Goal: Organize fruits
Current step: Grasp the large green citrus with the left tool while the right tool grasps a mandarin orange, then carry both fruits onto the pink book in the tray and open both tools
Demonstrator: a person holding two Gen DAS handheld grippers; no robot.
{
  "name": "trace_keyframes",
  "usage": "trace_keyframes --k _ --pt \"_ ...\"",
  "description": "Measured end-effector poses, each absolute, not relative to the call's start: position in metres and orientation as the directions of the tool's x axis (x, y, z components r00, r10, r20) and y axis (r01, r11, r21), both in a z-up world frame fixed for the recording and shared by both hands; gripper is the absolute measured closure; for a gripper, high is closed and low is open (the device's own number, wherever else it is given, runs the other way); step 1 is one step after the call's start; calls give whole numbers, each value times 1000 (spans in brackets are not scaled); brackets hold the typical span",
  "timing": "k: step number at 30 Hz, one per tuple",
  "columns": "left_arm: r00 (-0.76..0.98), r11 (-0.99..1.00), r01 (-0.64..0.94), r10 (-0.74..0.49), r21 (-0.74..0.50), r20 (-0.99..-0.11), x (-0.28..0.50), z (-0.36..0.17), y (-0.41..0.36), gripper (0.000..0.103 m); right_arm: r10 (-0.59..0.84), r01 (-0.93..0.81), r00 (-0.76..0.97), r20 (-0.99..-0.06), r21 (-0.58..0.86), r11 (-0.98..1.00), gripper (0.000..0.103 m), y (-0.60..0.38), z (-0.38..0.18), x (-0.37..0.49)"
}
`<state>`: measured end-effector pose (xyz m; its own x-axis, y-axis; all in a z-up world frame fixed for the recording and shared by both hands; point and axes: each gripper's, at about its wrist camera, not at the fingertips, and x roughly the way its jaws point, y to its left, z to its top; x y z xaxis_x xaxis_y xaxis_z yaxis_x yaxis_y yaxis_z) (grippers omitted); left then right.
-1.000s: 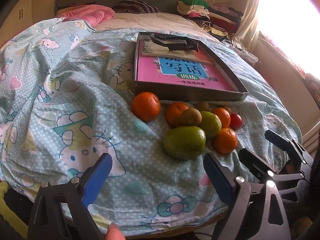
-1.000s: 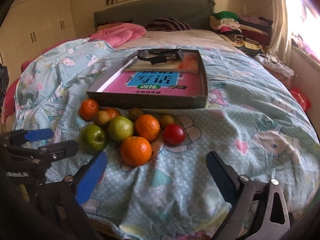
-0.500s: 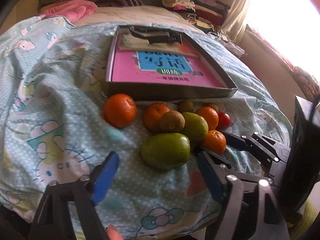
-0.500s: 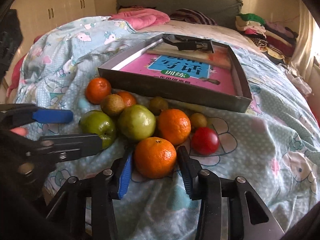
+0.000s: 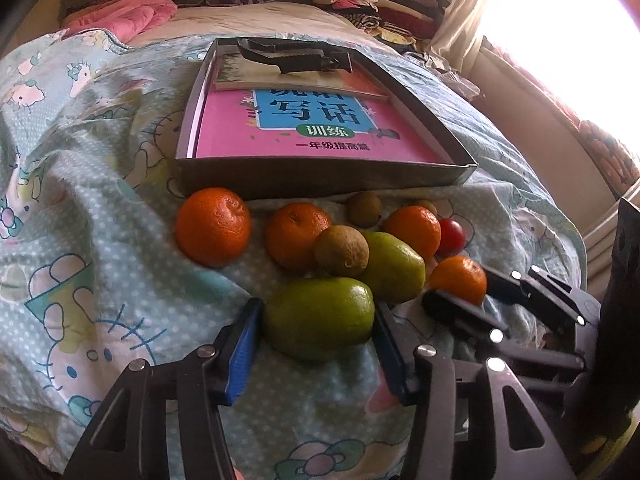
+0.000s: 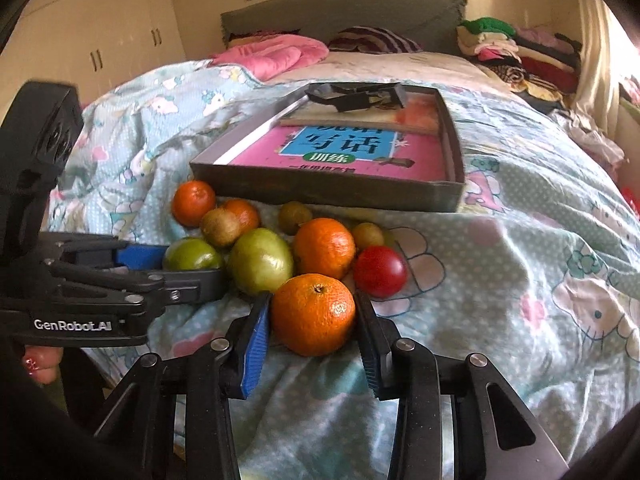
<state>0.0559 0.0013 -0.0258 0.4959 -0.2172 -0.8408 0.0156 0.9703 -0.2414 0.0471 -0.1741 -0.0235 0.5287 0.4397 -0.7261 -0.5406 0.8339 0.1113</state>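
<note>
- Fruit, loose cluster on the bedspread (image 6: 520,264), just in front of the tray (image 6: 332,190): oranges, green fruits, small brown ones, one red fruit (image 6: 380,271).
- Near orange (image 6: 314,314), front of the cluster: sits between the blue pads of the right gripper (image 6: 314,320); jaws have just been closing and the pads press its two sides.
- Large green fruit (image 5: 320,318), at the cluster's near left side: sits between the pads of the left gripper (image 5: 318,322); jaws have just been closing, both pads touching its sides.
- Second green fruit (image 5: 394,266), touching the first from behind; brown fruit (image 5: 342,250) leaning on it.
- Lone orange (image 5: 214,226), slightly apart at the cluster's left end.
- Tray, shallow, dark-walled, on the bedspread behind the fruit; holds a pink book (image 5: 312,128) with a second book and a black object (image 5: 296,56) at its far end.
- Bedspread, pale blue, white dots, cartoon cat print, rumpled, covering the bed.
- Pink quilt (image 6: 272,58) and striped pillow (image 6: 376,40) at the grey headboard (image 6: 340,14).
- Folded clothes (image 6: 516,52), piled at the bed's far right corner.
- Cream wardrobe (image 6: 92,36) on the left wall; pictures above the headboard; bright window with curtain on the right.
- Fingertip with painted nail (image 6: 40,364) under the left gripper's body.
</note>
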Motion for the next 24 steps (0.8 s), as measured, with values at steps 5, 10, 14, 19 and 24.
trace_keyframes --k 5,10,14,19,24 --pt "495 968 8 -221 -250 -841 46 -21 9 50 443 -520 541 -715 130 844 61 -183 -17 49" --pt "501 969 -13 -206 -245 -841 40 -17 15 50 440 -509 553 -707 131 851 61 -187 -13 50" --pt "528 973 -18 -185 -229 -829 41 -7 19 50 450 -513 569 -688 131 849 61 -187 -4 52" --pt "562 976 -25 -166 -216 -810 53 11 24 50 462 -517 596 -656 126 846 61 -183 12 62" --pt "587 979 -29 -145 -199 -796 76 26 28 50 468 -514 623 -627 122 849 61 -177 28 82"
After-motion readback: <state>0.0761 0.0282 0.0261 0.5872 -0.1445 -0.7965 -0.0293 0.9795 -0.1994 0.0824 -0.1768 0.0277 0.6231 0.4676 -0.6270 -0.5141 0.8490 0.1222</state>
